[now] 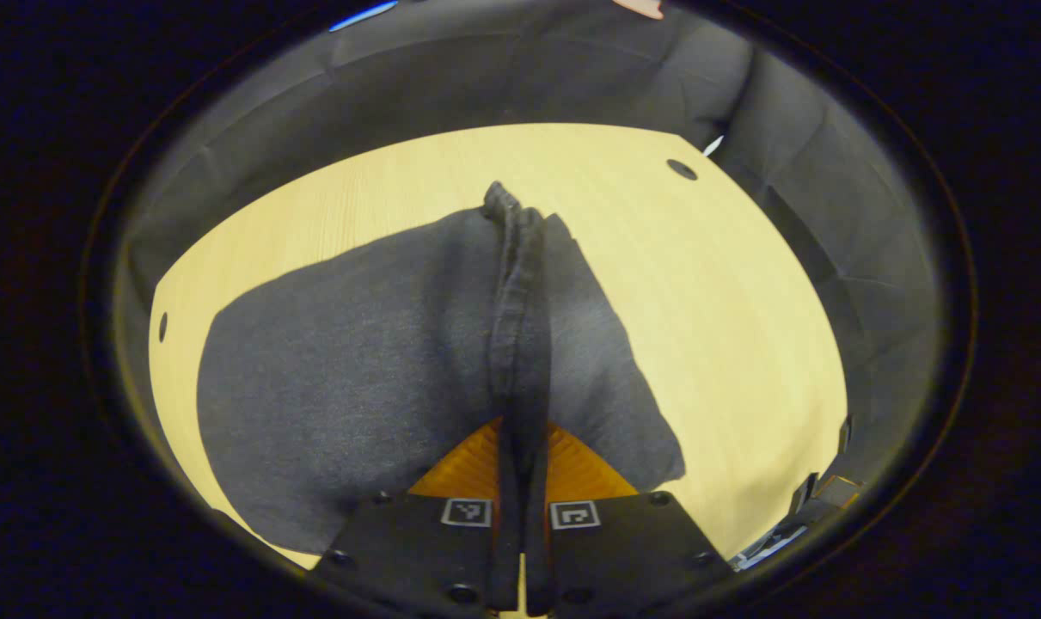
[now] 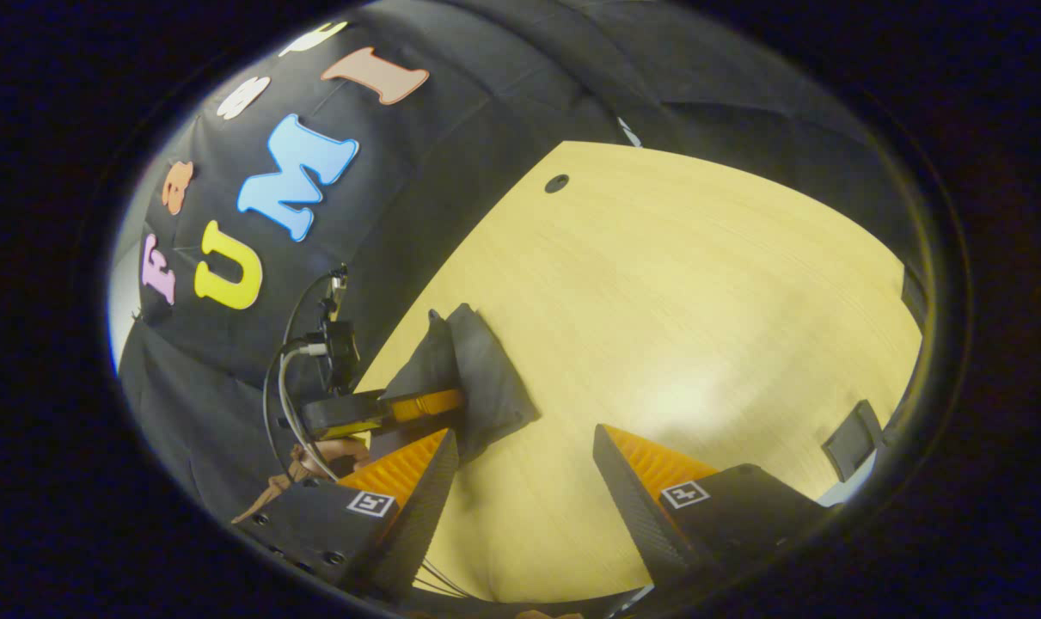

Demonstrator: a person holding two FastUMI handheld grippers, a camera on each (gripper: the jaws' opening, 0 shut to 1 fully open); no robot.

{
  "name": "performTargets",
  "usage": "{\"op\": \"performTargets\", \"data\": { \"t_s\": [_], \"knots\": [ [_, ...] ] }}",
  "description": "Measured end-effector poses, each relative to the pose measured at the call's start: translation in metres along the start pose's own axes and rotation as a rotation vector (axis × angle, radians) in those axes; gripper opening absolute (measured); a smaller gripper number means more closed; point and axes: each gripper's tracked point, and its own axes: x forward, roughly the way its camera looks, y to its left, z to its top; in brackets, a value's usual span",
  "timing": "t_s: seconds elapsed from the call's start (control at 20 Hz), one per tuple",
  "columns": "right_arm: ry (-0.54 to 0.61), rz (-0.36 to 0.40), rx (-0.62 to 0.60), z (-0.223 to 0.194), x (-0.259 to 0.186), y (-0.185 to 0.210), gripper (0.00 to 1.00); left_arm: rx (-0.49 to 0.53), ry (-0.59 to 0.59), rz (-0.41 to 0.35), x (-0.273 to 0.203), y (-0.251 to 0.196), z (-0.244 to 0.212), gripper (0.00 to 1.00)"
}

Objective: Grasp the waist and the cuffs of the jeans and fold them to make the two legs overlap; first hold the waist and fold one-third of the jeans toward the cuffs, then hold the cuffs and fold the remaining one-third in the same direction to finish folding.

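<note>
A: Quick status. Left gripper [image 1: 520,481]?

B: Mine is clamped on a hemmed edge of the jeans [image 1: 339,378]. Both fingers press on the bunched seam, which runs up the middle of my left gripper view. The rest of the cloth drapes down either side onto the table [image 1: 726,284].

A: Waist or cuffs?

B: Can't tell from the seam alone. It's a thick stitched edge, several layers, lifted off the wood.

A: Right gripper [image 2: 529,464]?

B: Fingers spread wide, nothing between them, only bare table beneath. In the right gripper view the left gripper [image 2: 400,408] sits just to the side, pinching a dark fold of the jeans [image 2: 477,378], with a hand [image 2: 331,456] behind it.

A: How far along?

B: The jeans look like a compact bundle, not laid out full length, so I'd judge some folding is in. A fold is mid-carry, since the edge is held up. Which third it is, the pictures don't settle. Nothing lies flat as a finished stack.

A: What's left?

B: At least laying this held edge down flat.
</note>
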Motion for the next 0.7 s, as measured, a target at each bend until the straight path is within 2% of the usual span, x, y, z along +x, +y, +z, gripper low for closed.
{"op": "performTargets", "data": {
  "t_s": [0.05,0.1,0.15,0.25,0.3,0.4,0.5,0.55,0.6,0.7],
  "knots": [
    [-0.007,-0.003,-0.001,0.002,-0.004,-0.003,0.96,-0.012,-0.011,0.010,0.004,0.000,-0.001,0.16],
    [-0.021,-0.005,-0.006,0.006,-0.007,-0.005,0.96,-0.018,-0.028,0.008,0.004,-0.002,-0.002,0.39],
    [-0.037,-0.006,-0.013,0.012,-0.011,-0.006,0.96,-0.010,-0.031,-0.001,0.002,-0.006,-0.002,0.35],
    [-0.074,-0.011,-0.041,0.026,-0.022,-0.007,0.96,-0.001,-0.038,-0.001,-0.015,-0.010,-0.003,0.49],
    [-0.107,-0.017,-0.067,0.036,-0.030,-0.007,0.96,-0.008,-0.057,-0.013,-0.026,-0.015,-0.002,0.71],
    [-0.209,-0.037,-0.151,0.063,-0.050,-0.009,0.96,-0.036,-0.183,-0.057,-0.056,-0.032,0.012,0.82],
    [-0.326,-0.069,-0.263,0.091,-0.073,-0.014,0.95,-0.039,-0.354,-0.076,-0.094,-0.044,0.032,0.80],
    [-0.394,-0.079,-0.327,0.106,-0.086,-0.013,1.00,-0.038,-0.446,-0.093,-0.117,-0.052,0.042,0.80],
    [-0.467,-0.082,-0.395,0.123,-0.100,-0.011,0.96,-0.041,-0.546,-0.100,-0.144,-0.060,0.052,0.80],
    [-0.631,-0.082,-0.545,0.158,-0.133,-0.008,0.96,-0.038,-0.763,-0.132,-0.200,-0.085,0.075,0.82]
  ]
}}
